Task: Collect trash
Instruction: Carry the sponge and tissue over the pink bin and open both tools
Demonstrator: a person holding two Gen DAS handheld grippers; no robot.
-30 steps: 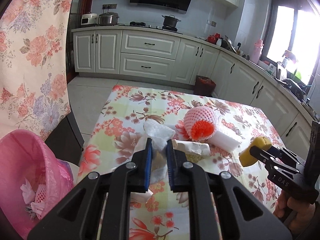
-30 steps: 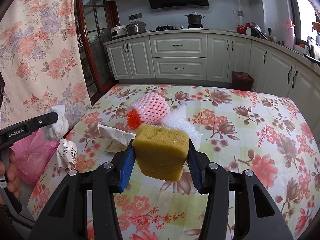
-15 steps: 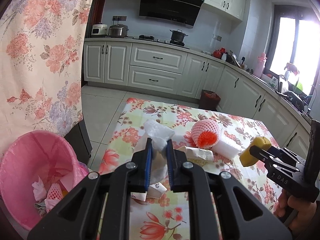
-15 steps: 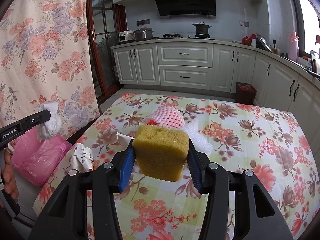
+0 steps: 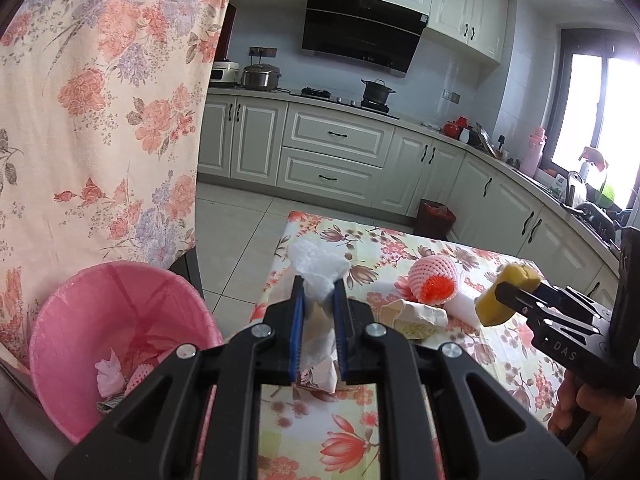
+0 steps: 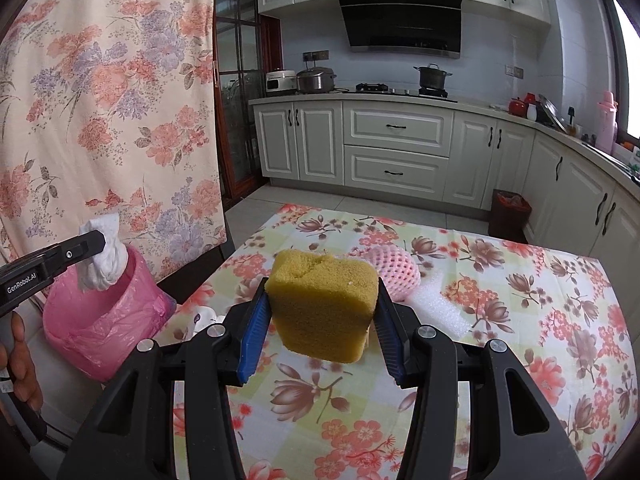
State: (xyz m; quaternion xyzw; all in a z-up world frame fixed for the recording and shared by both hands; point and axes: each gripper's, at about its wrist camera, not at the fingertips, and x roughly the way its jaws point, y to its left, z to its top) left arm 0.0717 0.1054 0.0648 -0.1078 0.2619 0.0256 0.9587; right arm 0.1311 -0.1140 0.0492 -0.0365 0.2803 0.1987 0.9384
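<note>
Tissue (image 5: 316, 276) stays pinched in our left claw (image 5: 317, 332), sponge (image 6: 322, 304) clamped in the right (image 6: 320, 334); both have lifted off the table, bin (image 5: 120, 320) now lower-left of the left claw, so dumping comes next.

Two tongs: left tongs (image 5: 318, 292), right tongs (image 6: 320, 316); one sponge (image 6: 322, 304); one tissue wad (image 5: 316, 268); one pink bin (image 5: 120, 344); one foam net (image 5: 434, 286).

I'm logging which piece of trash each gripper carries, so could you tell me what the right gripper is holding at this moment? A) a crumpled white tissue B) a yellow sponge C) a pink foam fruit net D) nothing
B: the right gripper is clamped on a yellow sponge, held clear above the floral tablecloth.
</note>
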